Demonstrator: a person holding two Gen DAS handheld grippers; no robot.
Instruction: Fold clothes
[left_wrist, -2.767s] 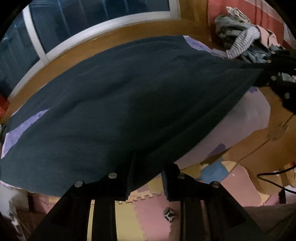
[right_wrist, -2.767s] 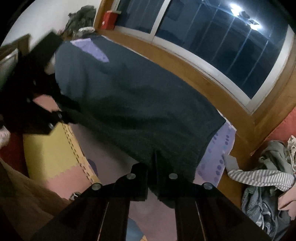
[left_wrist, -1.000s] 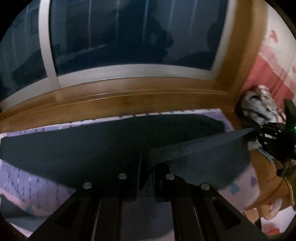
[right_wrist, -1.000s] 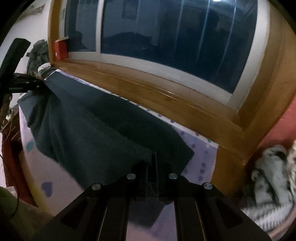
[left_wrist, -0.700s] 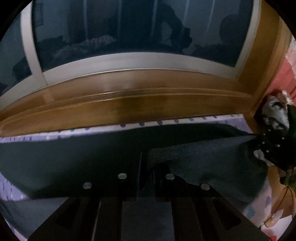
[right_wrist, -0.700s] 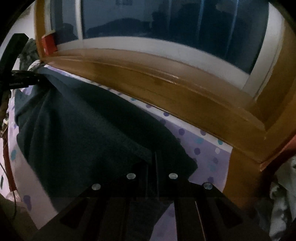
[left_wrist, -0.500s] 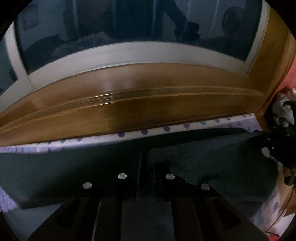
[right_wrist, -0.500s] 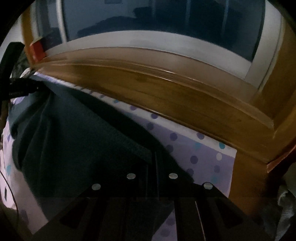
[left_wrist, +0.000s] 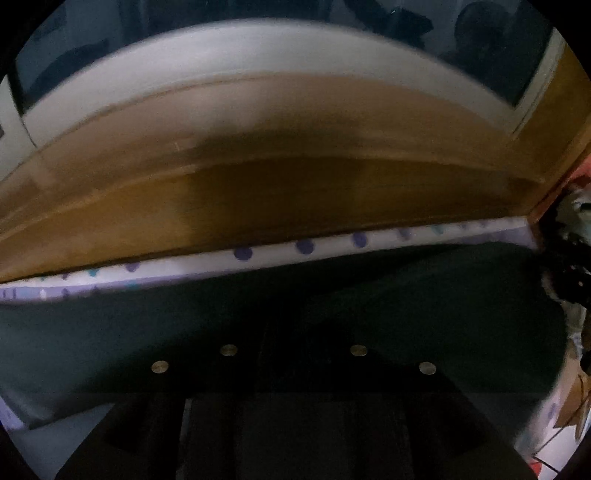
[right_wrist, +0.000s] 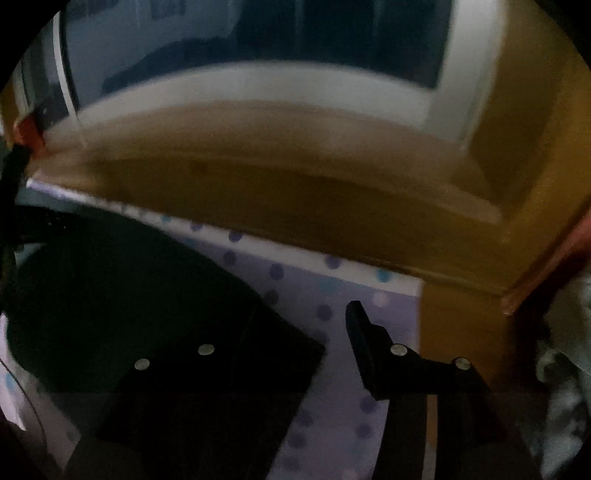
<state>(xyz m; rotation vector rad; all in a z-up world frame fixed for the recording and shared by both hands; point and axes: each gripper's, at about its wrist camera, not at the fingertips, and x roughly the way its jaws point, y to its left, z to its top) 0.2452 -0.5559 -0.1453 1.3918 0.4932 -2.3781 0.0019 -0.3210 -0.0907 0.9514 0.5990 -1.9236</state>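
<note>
Dark garment (left_wrist: 424, 306): spread flat on a polka-dot lilac sheet (right_wrist: 343, 295), its far edge near a wooden window ledge (left_wrist: 295, 177). Right gripper (right_wrist: 303, 325): jaws opening, standing apart; one corner of the garment lies under its left finger (right_wrist: 229, 354), the right finger (right_wrist: 365, 339) over bare sheet, pads not pressing the cloth. Left gripper (left_wrist: 291, 343): jaws opening, low over the garment; too dark to tell whether cloth is still pinched. Crumpled pale clothes (right_wrist: 565, 350): heaped at right.
</note>
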